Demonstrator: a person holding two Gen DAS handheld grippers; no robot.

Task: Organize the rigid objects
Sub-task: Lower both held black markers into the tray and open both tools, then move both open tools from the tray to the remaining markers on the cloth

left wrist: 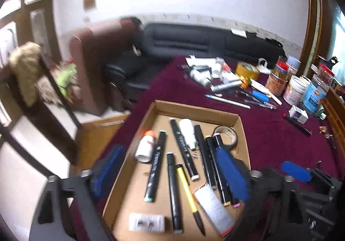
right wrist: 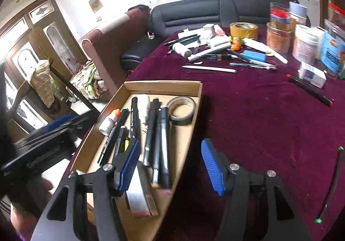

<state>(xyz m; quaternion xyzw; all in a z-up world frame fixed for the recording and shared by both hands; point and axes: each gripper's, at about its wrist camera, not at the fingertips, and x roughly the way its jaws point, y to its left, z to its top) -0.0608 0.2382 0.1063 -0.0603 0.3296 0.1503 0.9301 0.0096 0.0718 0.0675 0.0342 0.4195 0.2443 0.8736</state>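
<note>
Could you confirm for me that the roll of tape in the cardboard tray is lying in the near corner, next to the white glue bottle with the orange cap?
Not quite. The roll of tape is in the cardboard tray, but it lies in the far corner, across the markers from the white glue bottle with the orange cap. The right wrist view shows this plainly; the left wrist view agrees.

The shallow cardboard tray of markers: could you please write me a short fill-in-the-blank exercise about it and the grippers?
1. The shallow cardboard tray rests on a ____ coloured tablecloth.
2. The slim pen in the tray has a ____ barrel.
3. The grey tape roll lies ____ the tray.
4. The left gripper holds ____.

Missing words: maroon; yellow; inside; nothing
</note>
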